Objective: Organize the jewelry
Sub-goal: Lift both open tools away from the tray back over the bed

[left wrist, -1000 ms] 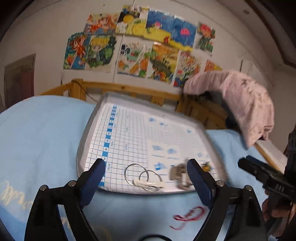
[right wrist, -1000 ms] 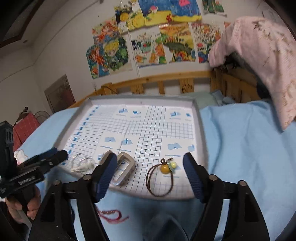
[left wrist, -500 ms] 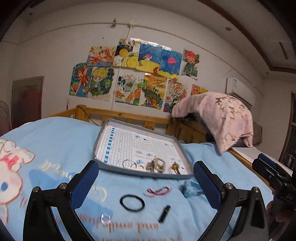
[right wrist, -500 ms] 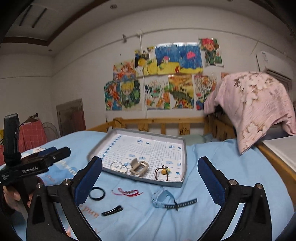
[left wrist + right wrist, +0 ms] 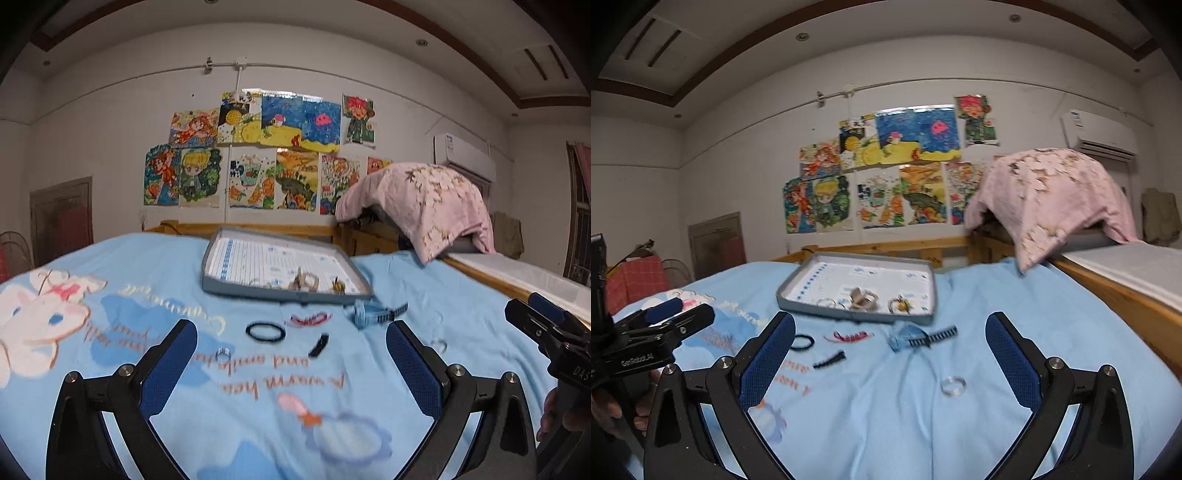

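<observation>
A grey tray (image 5: 236,290) (image 5: 798,302) with a grid lining lies on the blue bedspread and holds metal rings (image 5: 827,302), a beige clip (image 5: 862,299) and a hair tie with a yellow bead (image 5: 901,304). In front of it lie a black hair tie (image 5: 265,331) (image 5: 801,341), a red string (image 5: 308,319) (image 5: 849,336), a blue watch (image 5: 369,314) (image 5: 912,338), a black hair clip (image 5: 318,345) (image 5: 829,360) and clear rings (image 5: 222,355) (image 5: 953,386). My left gripper (image 5: 291,363) and right gripper (image 5: 890,360) are open, empty, held back from the items.
A wooden bed rail (image 5: 280,229) runs behind the tray. A pink blanket (image 5: 424,206) drapes over furniture at the right, beside a second mattress (image 5: 1137,269). The right gripper also shows in the left wrist view (image 5: 550,336), and the left gripper in the right wrist view (image 5: 646,336).
Both grippers have pulled far back from the tray and risen; the loose items in front of the tray have come into view. Both stay open.
</observation>
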Tool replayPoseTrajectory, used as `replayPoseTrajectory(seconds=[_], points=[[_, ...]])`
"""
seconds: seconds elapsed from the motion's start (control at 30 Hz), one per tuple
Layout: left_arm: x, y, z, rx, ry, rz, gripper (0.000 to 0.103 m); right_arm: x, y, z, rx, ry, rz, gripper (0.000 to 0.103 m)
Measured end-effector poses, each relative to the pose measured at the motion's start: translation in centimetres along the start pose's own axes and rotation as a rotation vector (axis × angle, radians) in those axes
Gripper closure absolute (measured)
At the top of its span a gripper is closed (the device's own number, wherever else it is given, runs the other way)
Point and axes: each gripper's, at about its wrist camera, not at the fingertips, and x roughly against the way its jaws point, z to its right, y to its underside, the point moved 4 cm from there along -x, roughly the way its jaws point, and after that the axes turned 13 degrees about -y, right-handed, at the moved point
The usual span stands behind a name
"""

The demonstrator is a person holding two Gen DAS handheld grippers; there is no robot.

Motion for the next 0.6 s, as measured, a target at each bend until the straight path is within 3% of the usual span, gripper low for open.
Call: replayPoseTrajectory(seconds=[0.27, 0.6], points=[[-1.0, 3.8, -0.3, -0.007, -0.014, -0.104, 0.000, -0.3, 3.1, 1.5, -0.032, 0.072, -0.087, 0.002], [-2.8, 3.9, -0.1, -0.014, 0.030, -0.178, 0.000, -0.4, 3.9, 2.7, -0.069, 0.141, -0.129, 0.002]])
